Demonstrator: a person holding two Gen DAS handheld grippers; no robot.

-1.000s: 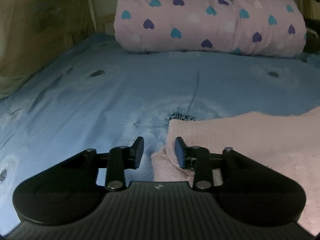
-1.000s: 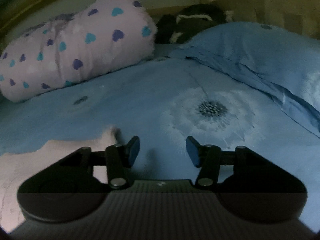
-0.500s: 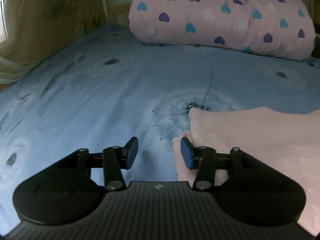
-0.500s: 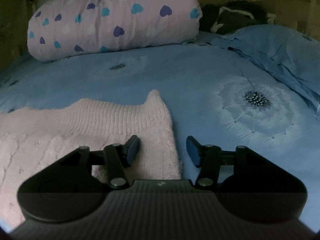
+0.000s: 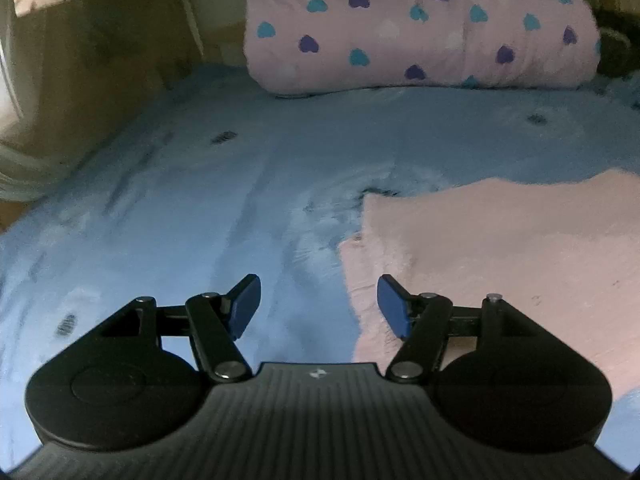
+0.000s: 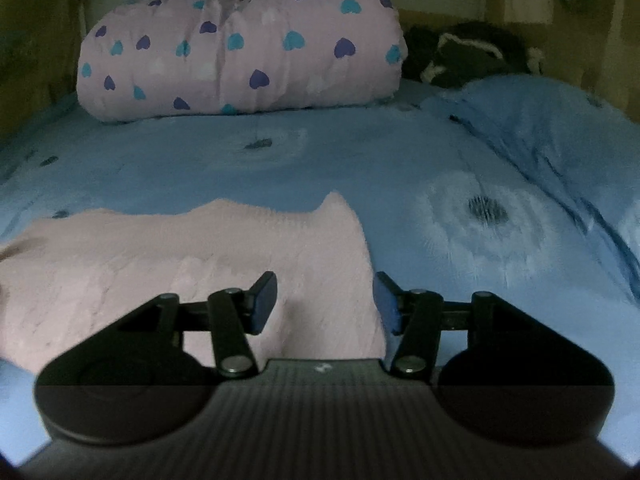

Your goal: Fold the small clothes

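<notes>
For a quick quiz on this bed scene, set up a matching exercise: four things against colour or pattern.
Things:
1. knitted garment lying flat
2. rolled quilt at the headboard
3. bed sheet
4. bundle behind the blue pillow

Looks:
A. blue with dandelion prints
B. dark with white trim
C. plain pale pink
D. pale pink with purple and teal hearts

Pairs: 1-C, 2-D, 3-A, 4-B

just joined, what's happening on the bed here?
A person with a gripper in each hand is working on a pink knit garment lying flat on the blue bedsheet. The left gripper is open at the garment's left edge; the right gripper is open over its right edge. Neither holds any fabric at this moment. A rolled heart-print quilt sits at the far end of the bed.
</notes>
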